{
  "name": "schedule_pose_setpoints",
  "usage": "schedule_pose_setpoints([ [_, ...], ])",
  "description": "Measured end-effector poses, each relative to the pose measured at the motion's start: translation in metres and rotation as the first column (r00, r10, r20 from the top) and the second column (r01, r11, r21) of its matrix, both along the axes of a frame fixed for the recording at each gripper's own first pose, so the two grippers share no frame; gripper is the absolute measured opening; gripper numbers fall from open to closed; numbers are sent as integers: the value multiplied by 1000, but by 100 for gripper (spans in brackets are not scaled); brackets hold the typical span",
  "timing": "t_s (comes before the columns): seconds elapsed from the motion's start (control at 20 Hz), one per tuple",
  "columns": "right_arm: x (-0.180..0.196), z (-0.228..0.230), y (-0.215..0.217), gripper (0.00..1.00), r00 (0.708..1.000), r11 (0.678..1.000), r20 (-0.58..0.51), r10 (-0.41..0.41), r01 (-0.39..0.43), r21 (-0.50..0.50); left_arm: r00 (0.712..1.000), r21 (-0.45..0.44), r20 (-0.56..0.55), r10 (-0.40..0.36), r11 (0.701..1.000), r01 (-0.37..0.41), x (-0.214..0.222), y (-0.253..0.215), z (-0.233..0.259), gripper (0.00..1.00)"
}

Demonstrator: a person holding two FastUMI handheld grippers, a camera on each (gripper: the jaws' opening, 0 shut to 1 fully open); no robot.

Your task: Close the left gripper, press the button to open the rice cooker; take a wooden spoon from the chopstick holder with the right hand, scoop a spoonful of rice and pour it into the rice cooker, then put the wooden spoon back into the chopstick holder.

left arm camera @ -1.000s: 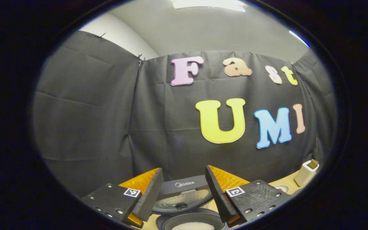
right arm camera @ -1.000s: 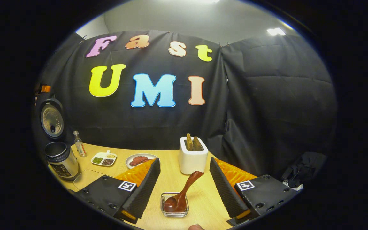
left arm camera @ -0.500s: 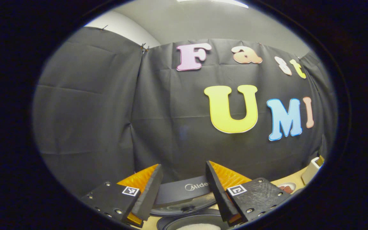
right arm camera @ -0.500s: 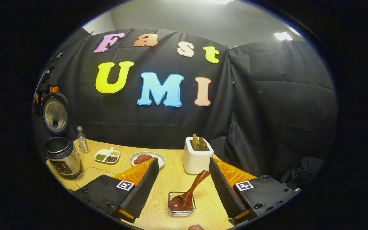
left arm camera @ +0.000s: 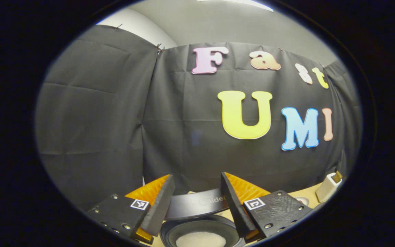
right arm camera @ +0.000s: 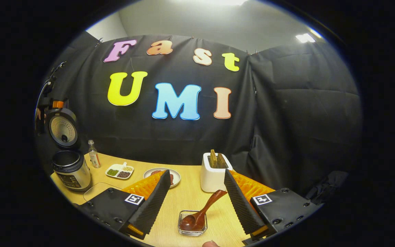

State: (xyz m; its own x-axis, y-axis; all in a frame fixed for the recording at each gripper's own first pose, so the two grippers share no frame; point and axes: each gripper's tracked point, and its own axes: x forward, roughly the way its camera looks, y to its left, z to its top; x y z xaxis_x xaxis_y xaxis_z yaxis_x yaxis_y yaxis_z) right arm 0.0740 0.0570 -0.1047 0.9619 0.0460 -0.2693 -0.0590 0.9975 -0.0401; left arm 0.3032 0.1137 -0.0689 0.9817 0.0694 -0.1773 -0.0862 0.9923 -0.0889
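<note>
The right gripper [right arm camera: 197, 187] is wide open. The wooden spoon [right arm camera: 201, 212] leans in a little glass dish [right arm camera: 191, 223] right between its fingers. It looks light, hard and smooth. Grab the raised handle.

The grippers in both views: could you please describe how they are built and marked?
Each pair of tongs, left and right, has two wedge-shaped fingers with ribbed inner faces, mounted on flat black plates studded with screws. Each plate carries a small square black-and-white marker.
</note>
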Motion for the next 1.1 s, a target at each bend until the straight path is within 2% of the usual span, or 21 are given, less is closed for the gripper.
schedule_pose_setpoints([
  [0.6, 2, -3, -22, 99, 998, 997, 4, 68, -68, 32, 996, 4, -82, -22, 1000, 23, -92, -45, -53, 84],
  [1.1, -6, -10, -42, 99, 998, 997, -11, 57, -56, 48, 989, 15, -145, -31, 999, 33, -135, -65, -100, 84],
])
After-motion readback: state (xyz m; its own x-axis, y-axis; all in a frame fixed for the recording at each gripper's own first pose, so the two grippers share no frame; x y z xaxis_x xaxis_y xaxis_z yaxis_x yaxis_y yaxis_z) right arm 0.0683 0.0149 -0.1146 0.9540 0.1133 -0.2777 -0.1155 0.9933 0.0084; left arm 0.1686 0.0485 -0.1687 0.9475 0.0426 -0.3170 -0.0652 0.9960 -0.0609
